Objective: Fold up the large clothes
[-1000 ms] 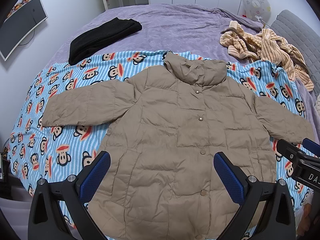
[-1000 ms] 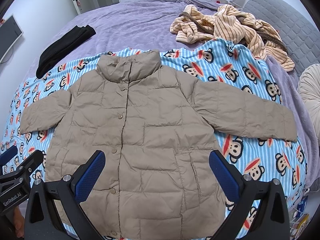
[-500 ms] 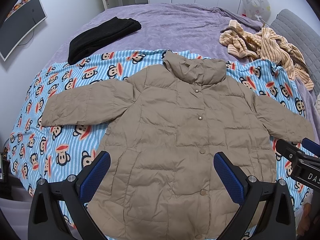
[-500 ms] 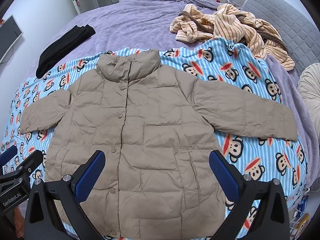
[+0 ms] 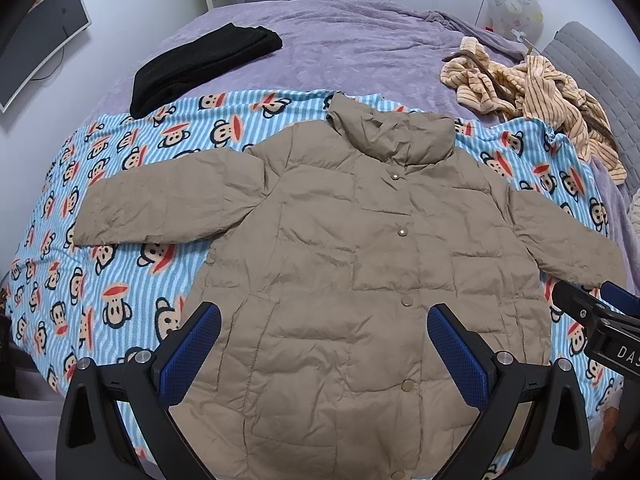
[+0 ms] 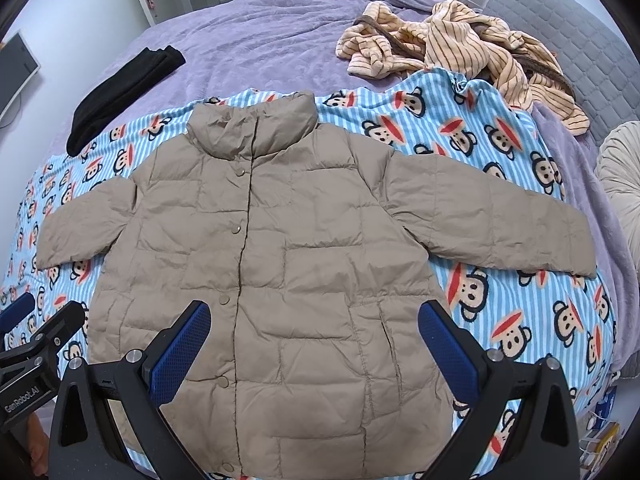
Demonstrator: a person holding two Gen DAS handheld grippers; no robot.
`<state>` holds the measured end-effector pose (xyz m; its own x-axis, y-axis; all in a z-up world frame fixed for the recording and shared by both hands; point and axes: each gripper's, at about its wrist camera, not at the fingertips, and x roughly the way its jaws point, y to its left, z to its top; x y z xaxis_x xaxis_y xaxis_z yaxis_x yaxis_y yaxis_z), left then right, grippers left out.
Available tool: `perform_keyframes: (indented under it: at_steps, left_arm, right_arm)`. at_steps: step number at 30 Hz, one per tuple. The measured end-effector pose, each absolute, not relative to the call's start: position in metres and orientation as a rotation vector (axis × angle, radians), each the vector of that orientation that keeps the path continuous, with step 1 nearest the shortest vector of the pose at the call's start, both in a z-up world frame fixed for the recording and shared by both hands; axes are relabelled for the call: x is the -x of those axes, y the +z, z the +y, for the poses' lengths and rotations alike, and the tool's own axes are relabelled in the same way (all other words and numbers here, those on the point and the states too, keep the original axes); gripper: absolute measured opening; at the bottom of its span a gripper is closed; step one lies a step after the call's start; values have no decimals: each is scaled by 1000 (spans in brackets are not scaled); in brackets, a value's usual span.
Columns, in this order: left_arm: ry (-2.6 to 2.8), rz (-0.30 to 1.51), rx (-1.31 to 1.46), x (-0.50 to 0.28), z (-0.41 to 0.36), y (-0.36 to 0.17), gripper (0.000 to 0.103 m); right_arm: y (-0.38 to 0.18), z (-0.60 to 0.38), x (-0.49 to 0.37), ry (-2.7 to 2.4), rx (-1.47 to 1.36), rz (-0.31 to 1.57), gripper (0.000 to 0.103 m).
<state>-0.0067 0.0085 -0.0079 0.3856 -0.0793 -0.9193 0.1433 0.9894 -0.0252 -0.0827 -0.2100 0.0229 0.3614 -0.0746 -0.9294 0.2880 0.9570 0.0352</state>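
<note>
- The jacket [image 5: 360,264] lies flat, front up and buttoned, sleeves spread, on the monkey blanket [image 5: 120,288] on the bed [image 5: 340,40].
- My left claw [image 5: 320,352] hangs over the jacket's hem, jaws wide apart, holding nothing.
- My right claw [image 6: 316,348] hangs likewise, jaws apart, empty.

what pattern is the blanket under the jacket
Blue-and-white stripes with cartoon monkey faces; clearest in the right wrist view.

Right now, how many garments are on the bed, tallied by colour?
Tan puffer jacket: 1, spread flat and snapped shut on the monkey-print blanket
Black folded garment: 1
Orange striped heap: 1 heap; cannot tell how many pieces
Total: 3 (the heap counted once)
</note>
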Motion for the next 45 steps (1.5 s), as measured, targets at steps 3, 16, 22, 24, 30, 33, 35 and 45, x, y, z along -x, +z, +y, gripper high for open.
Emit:
perform_keyframes:
  at_steps: [3,16,22,24,30,33,35,45]
  left_arm:
    - [-168,1190,-19,3,19,-17,103]
    - [-139,1251,222,-54,128,-95,103]
    - [-32,1213,394,-98,228,-144,103]
    - [-4,1205,494,-111,266,-163,103]
    - [54,1169,664,-147,341,-204,103]
    - [58,1109,684,-167,357,-207,103]
    - [72,1080,673,-182,360,-206,101]
    - [51,983,551,-206,371,-179,10]
  right_arm:
    - [19,-211,80,-225,-227,1181,103]
    - [-18,-152,71,-83,-308,1238,103]
    - [-64,-106,57,-81,-316,1339,103]
    - [-79,-87,48,-66,-331,1357,103]
    - [-113,-36,19,-6,-339,1366,103]
    - [-121,-16,5,18,-343,1341,103]
    - [-123,-6,-4,32,-345,1315,103]
    - [-121,9,-59,56,-367,1240,103]
